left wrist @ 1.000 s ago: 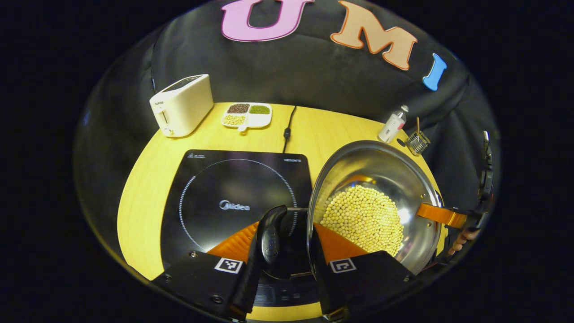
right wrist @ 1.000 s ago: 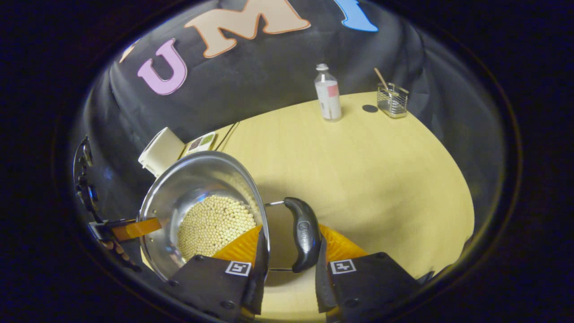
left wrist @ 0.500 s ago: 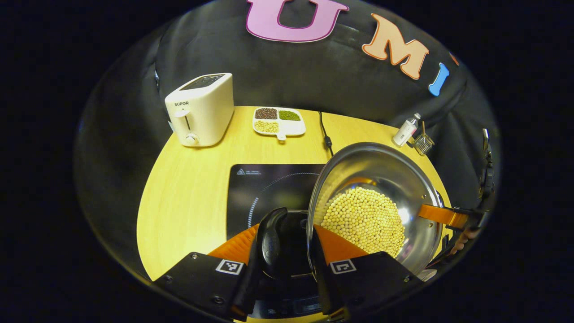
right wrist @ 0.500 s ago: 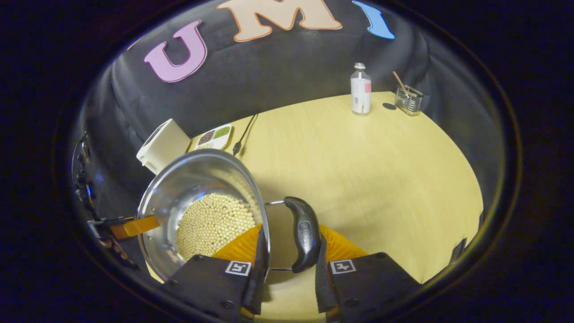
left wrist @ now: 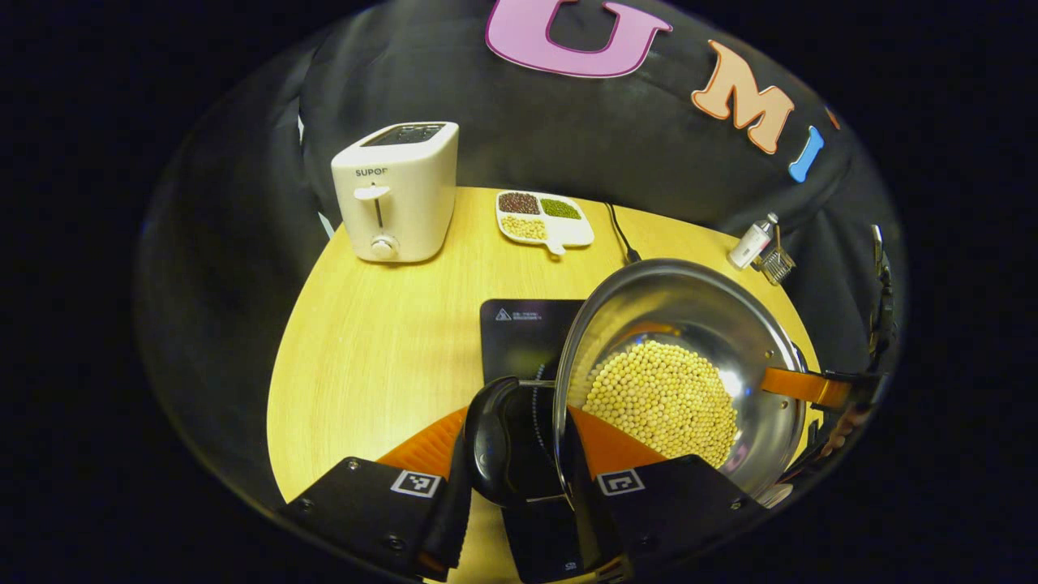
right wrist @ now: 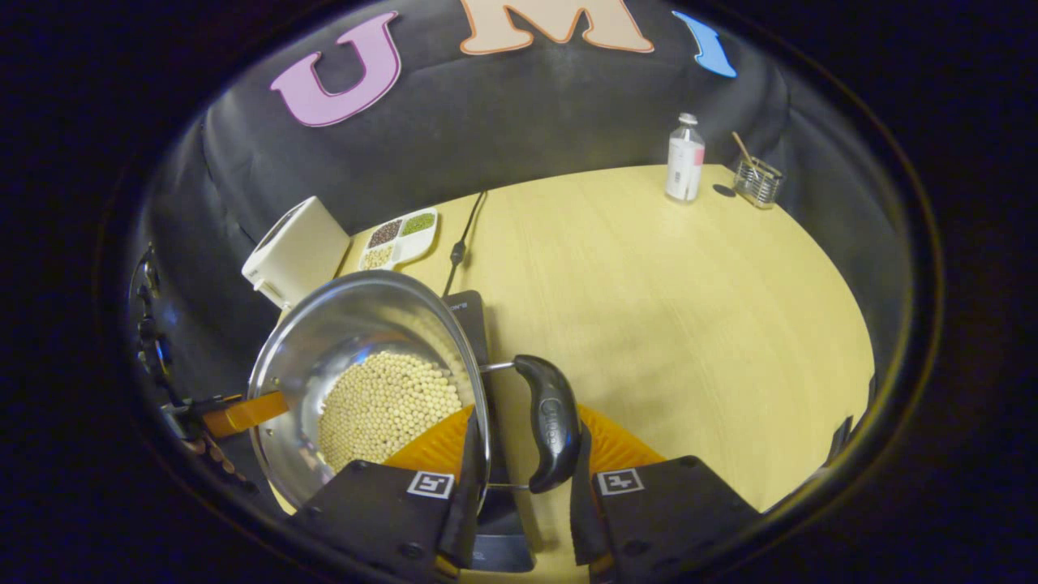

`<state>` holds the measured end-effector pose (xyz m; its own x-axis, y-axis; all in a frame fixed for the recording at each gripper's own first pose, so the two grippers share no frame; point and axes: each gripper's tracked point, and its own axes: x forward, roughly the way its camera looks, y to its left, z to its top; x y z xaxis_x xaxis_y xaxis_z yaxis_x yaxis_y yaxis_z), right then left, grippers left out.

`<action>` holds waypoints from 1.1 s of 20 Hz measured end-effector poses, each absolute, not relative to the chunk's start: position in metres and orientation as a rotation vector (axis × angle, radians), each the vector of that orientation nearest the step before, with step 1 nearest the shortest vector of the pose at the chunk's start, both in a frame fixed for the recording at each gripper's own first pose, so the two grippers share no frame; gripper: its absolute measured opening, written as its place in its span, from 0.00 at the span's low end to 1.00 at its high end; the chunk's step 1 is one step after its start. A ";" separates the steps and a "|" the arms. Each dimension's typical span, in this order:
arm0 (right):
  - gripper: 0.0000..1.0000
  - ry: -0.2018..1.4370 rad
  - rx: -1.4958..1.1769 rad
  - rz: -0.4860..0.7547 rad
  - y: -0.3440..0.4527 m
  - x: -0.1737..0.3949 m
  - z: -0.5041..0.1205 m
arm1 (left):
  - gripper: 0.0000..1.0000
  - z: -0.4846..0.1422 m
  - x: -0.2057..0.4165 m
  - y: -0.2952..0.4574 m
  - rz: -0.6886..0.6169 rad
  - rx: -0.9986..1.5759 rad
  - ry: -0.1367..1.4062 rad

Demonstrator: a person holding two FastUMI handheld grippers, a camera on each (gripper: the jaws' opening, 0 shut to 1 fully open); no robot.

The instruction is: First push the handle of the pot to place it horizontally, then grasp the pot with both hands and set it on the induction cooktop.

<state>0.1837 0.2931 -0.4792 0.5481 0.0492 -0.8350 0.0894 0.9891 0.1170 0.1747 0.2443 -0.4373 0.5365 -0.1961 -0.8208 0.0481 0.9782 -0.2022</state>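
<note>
Pot (left wrist: 681, 324) hides most of induction cooktop (left wrist: 523, 324).

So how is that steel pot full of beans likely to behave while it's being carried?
The pot probably feels heavy, since beans cover its bottom. The loose beans could slide if it tips. Its side handles look hinged on wire, so it may swing.

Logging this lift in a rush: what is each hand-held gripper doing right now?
Left hand-held gripper: closed on a pot handle.
Right hand-held gripper: closed on the opposite handle.
</note>
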 end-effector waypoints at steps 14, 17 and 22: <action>0.72 1.002 0.210 0.035 0.307 0.188 -0.480 | 0.77 -0.427 0.175 0.268 0.014 -0.102 0.944; 1.00 0.963 0.232 0.054 0.297 0.188 -0.462 | 0.83 -0.412 0.178 0.277 0.045 -0.011 0.891; 0.93 0.882 0.273 0.093 0.280 0.187 -0.428 | 0.86 -0.374 0.170 0.262 0.072 -0.004 0.825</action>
<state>0.1872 0.2797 -0.4283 0.6341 0.1923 -0.7489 0.0316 0.9613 0.2736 0.1700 0.2619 -0.3741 0.6765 0.0627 -0.7338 -0.0658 0.9975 0.0245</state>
